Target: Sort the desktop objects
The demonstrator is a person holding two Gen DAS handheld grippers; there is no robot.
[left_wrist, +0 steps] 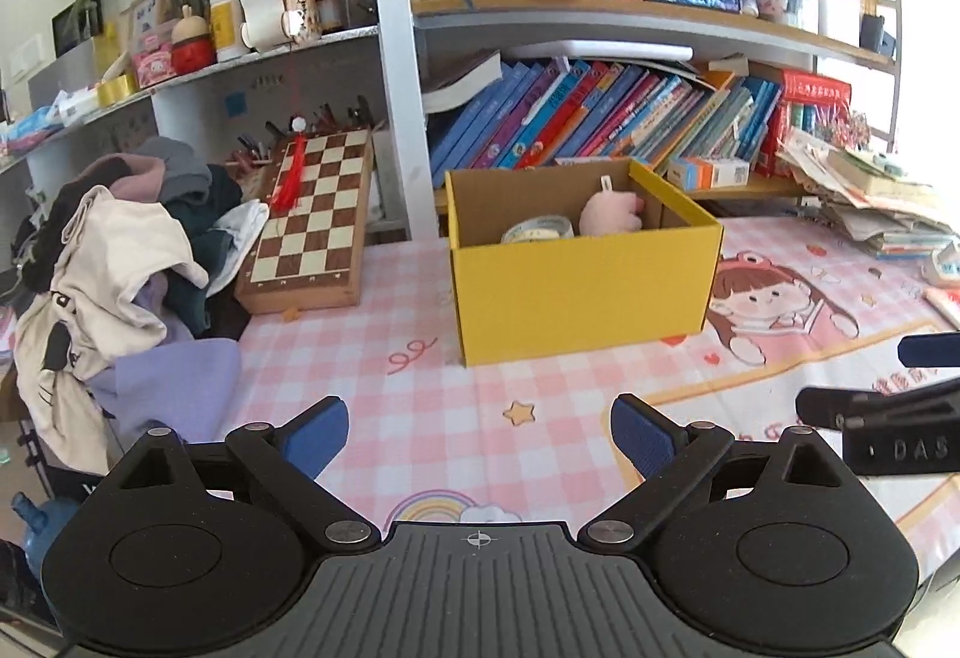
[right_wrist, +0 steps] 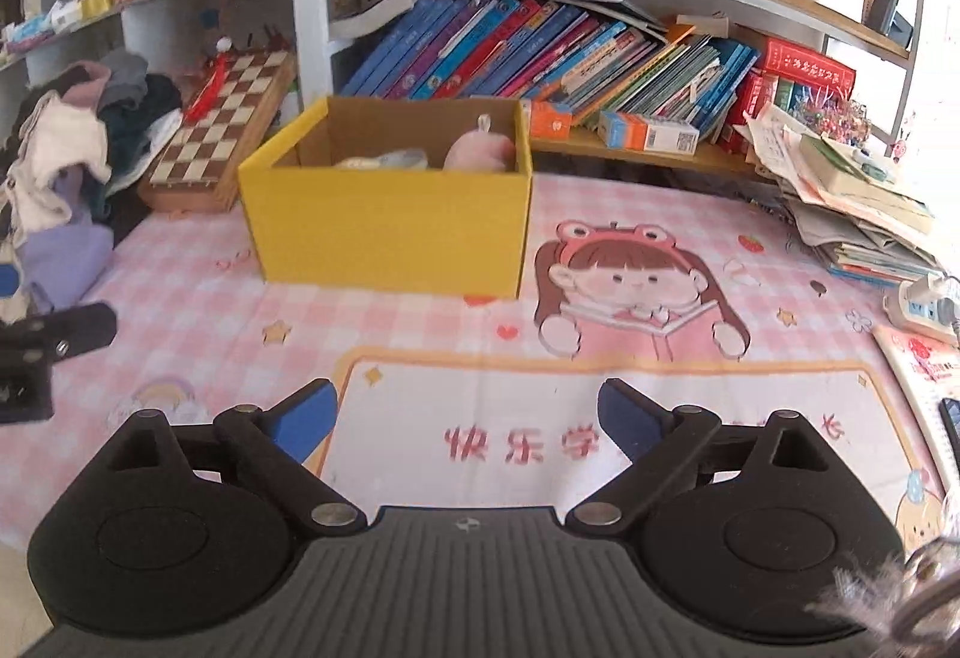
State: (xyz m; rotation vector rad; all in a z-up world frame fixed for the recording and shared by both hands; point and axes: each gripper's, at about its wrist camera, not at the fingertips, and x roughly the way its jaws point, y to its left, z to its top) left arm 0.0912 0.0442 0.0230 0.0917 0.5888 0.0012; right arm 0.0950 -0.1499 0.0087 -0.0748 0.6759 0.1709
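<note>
Holding both tools low over the desk, you have nothing in either one. Your left gripper (left_wrist: 480, 433) has its blue pads spread wide over the pink checked desk mat (left_wrist: 420, 406); your right gripper (right_wrist: 467, 421) is spread the same way above the mat's printed panel of red characters.

The yellow cardboard box (left_wrist: 582, 286) sits open-topped on the mat ahead of you, nearer the left tool and a little right of its centre line. Inside, a pink plush toy (left_wrist: 609, 214) rests against the right-hand wall. Beside it on the left lies a pale roll, probably tape (left_wrist: 537, 229), though the right wrist view blurs it too much to be sure.

Left of the box, a folding chessboard (left_wrist: 312, 214) leans back toward the shelf with a red tassel draped across it. A heap of clothes (left_wrist: 120, 250) lies further left, at the mat's edge.

Right of the box, a stack of papers and books (right_wrist: 852, 202) slumps near a white power strip (right_wrist: 924, 307). Leaning books (right_wrist: 540, 52) fill the shelf behind.
</note>
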